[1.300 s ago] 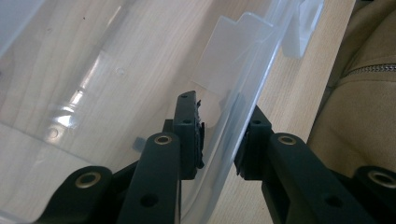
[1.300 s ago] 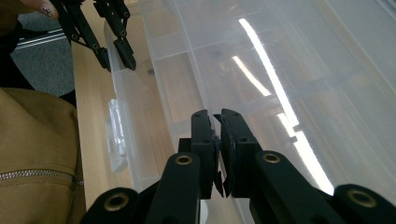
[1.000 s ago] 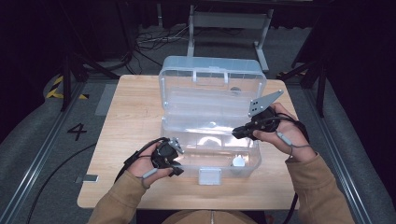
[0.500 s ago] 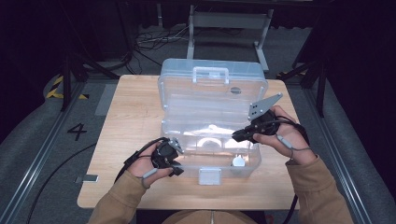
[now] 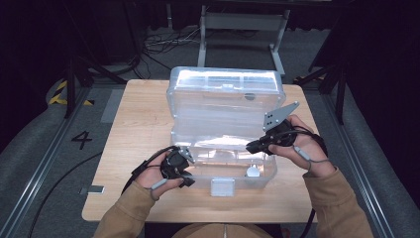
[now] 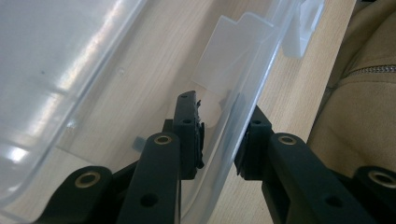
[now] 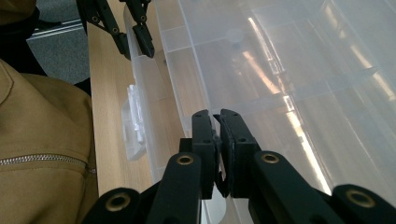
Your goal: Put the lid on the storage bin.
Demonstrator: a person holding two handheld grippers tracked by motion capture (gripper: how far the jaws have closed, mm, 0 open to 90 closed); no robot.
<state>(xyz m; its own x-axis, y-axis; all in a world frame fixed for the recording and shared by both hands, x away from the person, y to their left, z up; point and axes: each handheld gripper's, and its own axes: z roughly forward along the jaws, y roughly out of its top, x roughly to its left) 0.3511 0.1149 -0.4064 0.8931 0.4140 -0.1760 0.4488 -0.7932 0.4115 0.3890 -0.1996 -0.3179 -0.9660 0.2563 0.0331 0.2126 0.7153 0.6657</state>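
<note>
Box [image 5: 223, 106] rim (front) between fingers [image 6: 189, 135]

Overhead forward-down, claw cameras close (sharing box [image 5: 225, 148])

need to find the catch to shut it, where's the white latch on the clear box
In the high view the white latch hangs at the middle of the clear plastic box's front wall, nearest the person, between the left gripper and right gripper.
</note>
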